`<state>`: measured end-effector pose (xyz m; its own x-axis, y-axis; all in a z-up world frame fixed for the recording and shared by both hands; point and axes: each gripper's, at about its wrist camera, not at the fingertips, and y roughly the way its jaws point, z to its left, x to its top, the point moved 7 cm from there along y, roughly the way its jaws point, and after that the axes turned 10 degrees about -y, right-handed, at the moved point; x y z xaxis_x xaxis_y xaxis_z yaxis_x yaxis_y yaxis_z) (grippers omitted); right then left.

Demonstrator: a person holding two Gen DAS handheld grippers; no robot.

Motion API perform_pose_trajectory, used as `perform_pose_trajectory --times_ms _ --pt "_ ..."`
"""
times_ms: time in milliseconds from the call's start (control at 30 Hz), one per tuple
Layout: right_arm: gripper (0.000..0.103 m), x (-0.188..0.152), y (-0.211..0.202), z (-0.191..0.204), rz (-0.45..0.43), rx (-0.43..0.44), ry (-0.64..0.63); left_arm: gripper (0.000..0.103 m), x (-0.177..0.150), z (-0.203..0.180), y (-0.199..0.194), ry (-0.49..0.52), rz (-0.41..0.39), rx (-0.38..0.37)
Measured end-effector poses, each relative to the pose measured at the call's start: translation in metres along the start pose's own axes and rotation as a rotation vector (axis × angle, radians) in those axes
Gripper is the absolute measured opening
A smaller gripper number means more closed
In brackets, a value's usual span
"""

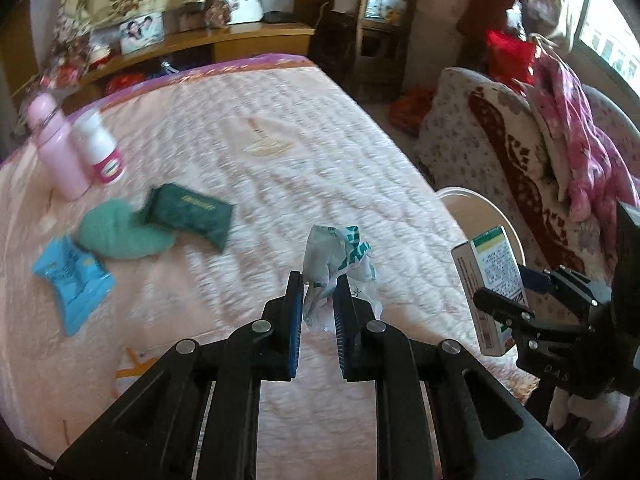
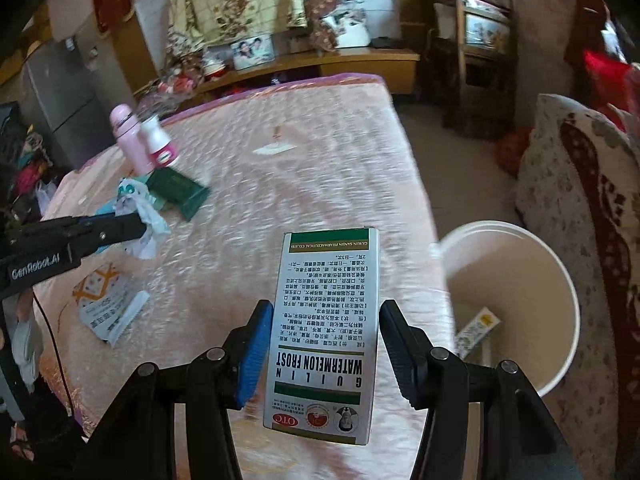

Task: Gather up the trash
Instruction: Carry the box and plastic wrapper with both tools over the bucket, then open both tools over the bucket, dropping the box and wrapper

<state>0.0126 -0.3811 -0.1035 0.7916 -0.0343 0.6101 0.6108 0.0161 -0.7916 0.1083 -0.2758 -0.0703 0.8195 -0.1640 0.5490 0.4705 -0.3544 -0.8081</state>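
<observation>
While a pink bottle (image 1: 56,148) stood aside on the quilted pink bed (image 1: 248,152), the left gripper (image 1: 316,300) pinched a crumpled white-green wrapper (image 1: 336,256); the right gripper (image 2: 320,344) clamped a printed cardboard medicine box (image 2: 326,332) beside the white plastic bucket (image 2: 560,280), likely for dumping.

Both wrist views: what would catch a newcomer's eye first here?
The right gripper clamps a white medicine box above the pink bedspread, beside the white bucket at the bed's edge. The left gripper pinches a crumpled wrapper.
</observation>
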Motion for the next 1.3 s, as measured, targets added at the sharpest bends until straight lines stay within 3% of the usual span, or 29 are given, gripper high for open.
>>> perform_pose_trajectory --times_ms 733,1300 --pt "0.053 -0.039 -0.007 -0.141 0.031 -0.125 0.19 0.012 -0.007 -0.146 0.06 0.188 0.028 -0.022" --pt "0.053 -0.07 0.014 -0.205 0.089 -0.188 0.304 0.012 -0.009 -0.207 0.111 0.243 0.061 -0.035"
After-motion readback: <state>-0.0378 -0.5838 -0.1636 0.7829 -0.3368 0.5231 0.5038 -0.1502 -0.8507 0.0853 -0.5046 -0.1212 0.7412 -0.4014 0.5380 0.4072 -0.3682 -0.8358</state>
